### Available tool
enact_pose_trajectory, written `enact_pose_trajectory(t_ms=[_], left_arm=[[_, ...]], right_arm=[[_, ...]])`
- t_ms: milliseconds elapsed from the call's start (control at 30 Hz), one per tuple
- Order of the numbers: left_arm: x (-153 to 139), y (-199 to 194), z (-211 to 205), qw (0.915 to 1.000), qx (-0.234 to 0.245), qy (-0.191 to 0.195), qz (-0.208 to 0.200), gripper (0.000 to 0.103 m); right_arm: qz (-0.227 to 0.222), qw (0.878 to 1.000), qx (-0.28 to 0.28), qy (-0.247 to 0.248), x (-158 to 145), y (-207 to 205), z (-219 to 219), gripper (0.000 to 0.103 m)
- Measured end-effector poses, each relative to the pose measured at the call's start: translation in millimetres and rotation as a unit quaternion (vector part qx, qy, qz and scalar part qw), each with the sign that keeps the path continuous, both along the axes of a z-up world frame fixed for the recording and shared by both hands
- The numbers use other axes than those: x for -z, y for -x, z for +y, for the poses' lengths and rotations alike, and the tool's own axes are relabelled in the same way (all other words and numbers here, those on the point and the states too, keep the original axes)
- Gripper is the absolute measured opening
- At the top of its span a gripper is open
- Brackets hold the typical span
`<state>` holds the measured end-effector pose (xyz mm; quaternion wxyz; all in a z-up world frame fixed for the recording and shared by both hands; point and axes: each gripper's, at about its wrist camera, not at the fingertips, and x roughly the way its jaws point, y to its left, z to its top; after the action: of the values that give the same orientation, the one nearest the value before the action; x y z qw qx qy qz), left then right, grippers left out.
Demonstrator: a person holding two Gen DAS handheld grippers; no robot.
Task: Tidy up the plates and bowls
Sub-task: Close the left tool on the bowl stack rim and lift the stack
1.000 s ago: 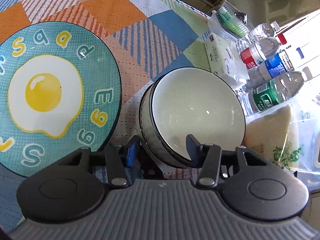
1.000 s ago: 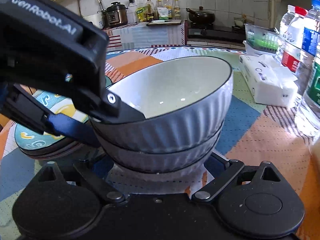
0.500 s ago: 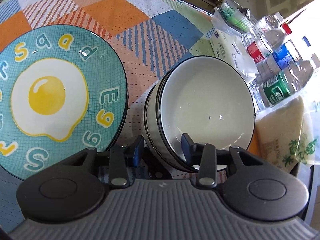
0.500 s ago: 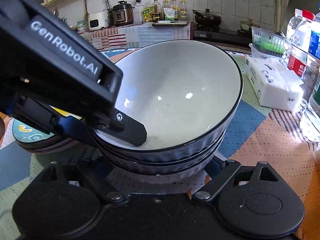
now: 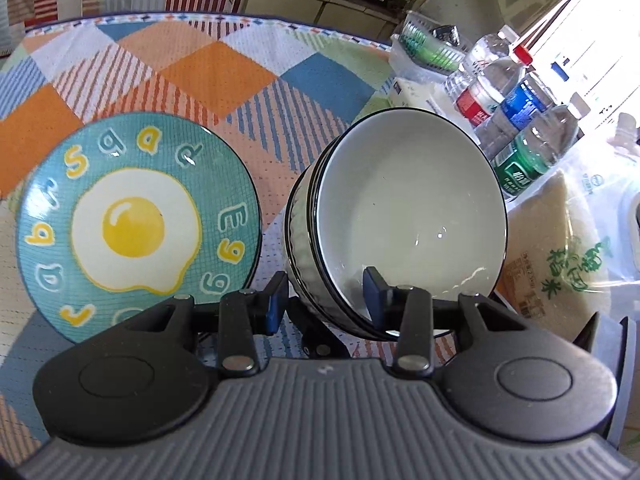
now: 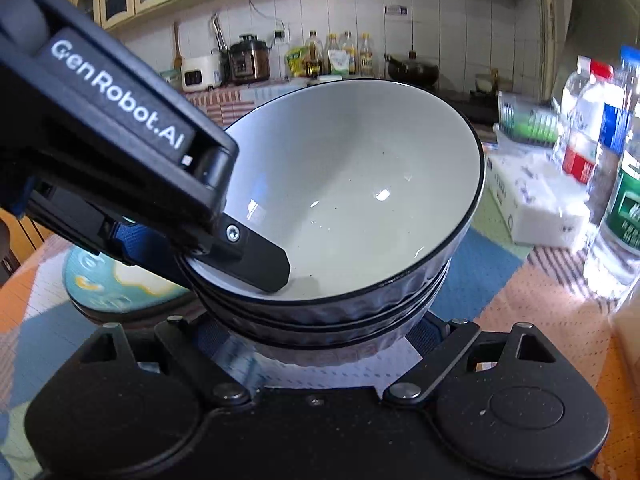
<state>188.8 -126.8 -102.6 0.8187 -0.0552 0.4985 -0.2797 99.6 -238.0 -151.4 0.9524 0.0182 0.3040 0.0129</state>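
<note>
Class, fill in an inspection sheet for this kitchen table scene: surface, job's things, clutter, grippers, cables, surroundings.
Surface: patchwork checked tablecloth.
Job's things: stacked grey ribbed bowls, tilted; teal fried-egg plate beside them.
Clutter: plastic water bottles, white tissue pack, bagged rice.
Grippers: left gripper clamps the bowls' rim; right gripper straddles the stack's base, fingers hidden.
Cables: wall cord.
Surroundings: counter with rice cooker, oil bottles, wok.

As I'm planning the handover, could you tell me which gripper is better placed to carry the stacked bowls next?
Left. The left gripper already clamps the rim of the stacked bowls, one finger inside. The right gripper only straddles their base, wide open.
</note>
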Motion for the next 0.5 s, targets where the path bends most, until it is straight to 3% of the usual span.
enact_pose_trajectory(t_ms=[300,500], left_arm=[[-53.8,21.8,52.7,0.9978,-0.007,-0.007,-0.066,0.038],[-64.9,20.9,87.0,0.9959,-0.034,-0.015,-0.083,0.039]], right_arm=[[-0.05,0.998,-0.034,-0.002,-42.3,7.6,41.2,0.092],[-0.058,0.996,-0.073,-0.002,-53.5,-7.2,68.0,0.092]])
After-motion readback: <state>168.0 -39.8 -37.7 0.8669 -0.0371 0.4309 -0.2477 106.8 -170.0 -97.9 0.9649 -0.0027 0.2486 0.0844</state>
